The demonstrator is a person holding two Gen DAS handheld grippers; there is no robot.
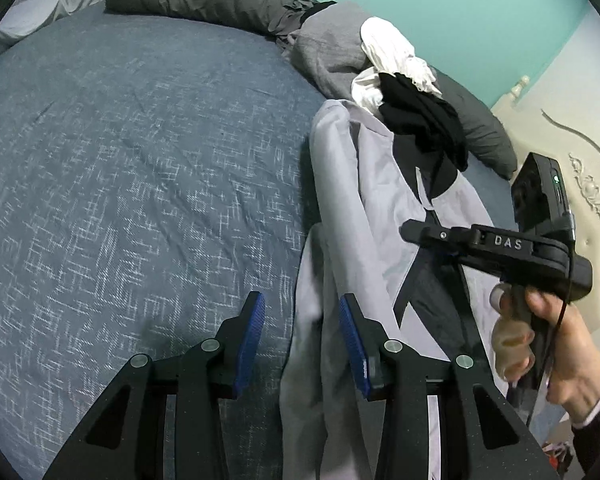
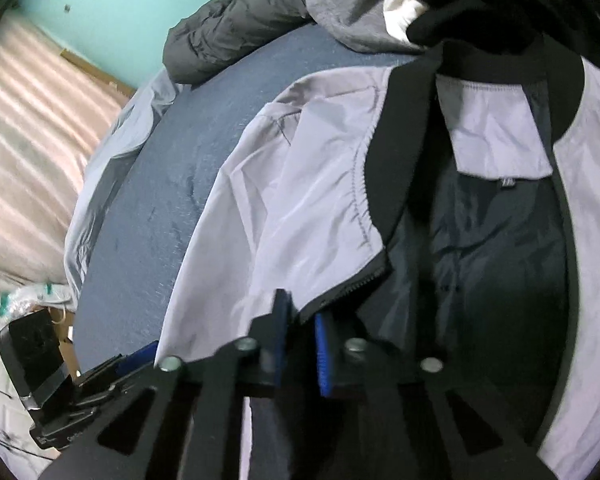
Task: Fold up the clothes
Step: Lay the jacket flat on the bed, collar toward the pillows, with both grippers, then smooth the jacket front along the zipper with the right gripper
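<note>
The blue bedspread [image 1: 132,168] lies wide and bare to the left of the pale grey jacket [image 1: 364,200], which lies along the bed's right side, open, with its dark lining [image 2: 492,264] showing. A heap of clothes [image 1: 400,92] sits past its collar, under a teal wall [image 1: 440,12]. The left tongs [image 1: 302,336] gape around the sleeve edge without pinching; the right tongs [image 2: 302,344] stand narrowly parted astride the zipper edge [image 2: 352,284].

The jacket [image 2: 300,184] ahead of the right gripper [image 2: 302,344] is smooth, faintly shiny pale cloth with matt black ribbed trim and a glossy dark lining [image 2: 496,248]. Left of the left gripper [image 1: 302,332], matt black plastic with ridged blue pads [image 1: 252,344], the bedcover [image 1: 120,160] is rough woven cloth.
</note>
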